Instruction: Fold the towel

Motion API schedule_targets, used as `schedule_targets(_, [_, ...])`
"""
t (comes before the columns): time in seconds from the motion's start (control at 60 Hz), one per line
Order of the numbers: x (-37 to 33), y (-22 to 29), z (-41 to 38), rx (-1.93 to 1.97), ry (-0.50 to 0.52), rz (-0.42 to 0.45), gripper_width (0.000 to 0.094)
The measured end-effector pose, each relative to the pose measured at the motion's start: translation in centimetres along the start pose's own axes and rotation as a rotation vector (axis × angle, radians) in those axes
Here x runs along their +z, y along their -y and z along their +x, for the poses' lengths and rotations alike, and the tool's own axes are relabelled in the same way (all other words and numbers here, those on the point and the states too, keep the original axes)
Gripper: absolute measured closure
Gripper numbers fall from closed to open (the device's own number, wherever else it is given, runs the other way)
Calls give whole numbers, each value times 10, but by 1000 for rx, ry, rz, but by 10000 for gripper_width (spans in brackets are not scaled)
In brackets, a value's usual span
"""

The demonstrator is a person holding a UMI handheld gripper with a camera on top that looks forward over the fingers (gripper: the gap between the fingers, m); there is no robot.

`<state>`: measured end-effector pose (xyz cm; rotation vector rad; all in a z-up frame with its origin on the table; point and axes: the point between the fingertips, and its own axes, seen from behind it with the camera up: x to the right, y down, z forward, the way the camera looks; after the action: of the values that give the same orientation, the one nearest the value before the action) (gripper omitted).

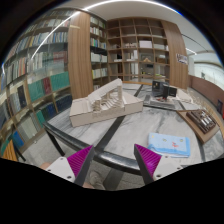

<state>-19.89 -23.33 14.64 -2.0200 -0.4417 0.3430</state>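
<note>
My gripper is open, its two magenta pads spread wide with nothing between them. It hangs above a light grey mottled table top crossed by dark bars. I cannot make out a towel for certain. A dull grey-beige patch lies just under the bar between the fingers, and I cannot tell whether it is cloth.
A white architectural model stands on the table beyond the fingers. A blue and white book lies ahead of the right finger, with a dark tray farther off. Bookshelves line the left wall and the back wall.
</note>
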Motion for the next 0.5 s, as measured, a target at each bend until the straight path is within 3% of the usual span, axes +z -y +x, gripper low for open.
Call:
schedule_targets(0.183, [37,-5,-10,-33,36,-30,107])
schedule_targets(0.35, [85,-12,31,-33,-32,-69,107])
schedule_targets(0.5, [130,-14,101,-16,-156,-99,107])
